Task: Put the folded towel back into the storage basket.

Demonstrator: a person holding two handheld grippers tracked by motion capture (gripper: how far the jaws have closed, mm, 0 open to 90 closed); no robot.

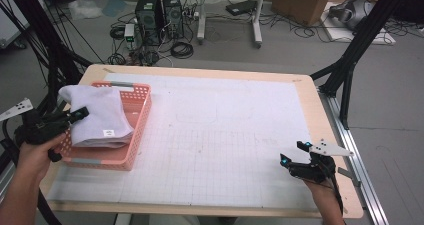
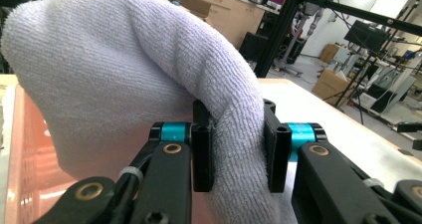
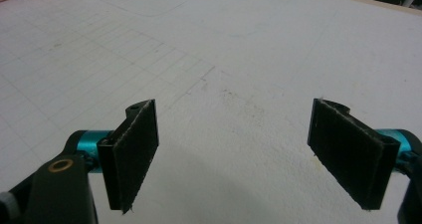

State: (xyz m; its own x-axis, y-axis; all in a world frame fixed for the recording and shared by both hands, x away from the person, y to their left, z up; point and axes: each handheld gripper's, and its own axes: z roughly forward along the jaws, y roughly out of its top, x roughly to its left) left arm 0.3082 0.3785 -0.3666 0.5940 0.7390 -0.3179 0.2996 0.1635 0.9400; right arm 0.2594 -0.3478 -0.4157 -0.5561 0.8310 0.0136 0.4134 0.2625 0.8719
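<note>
At the near right of the worktop, the right hand-held gripper rests with its jaws wide and nothing between them, well apart from the work. At the near left, the left hand-held gripper pinches a thick fold of the white towel, its jaws narrowed onto the cloth. The towel lies folded in the pink basket, reaching away from that gripper to the right, its long axis running near to far. The left hand is much the nearer one, so settling the towel into the basket likely falls to it.
</note>
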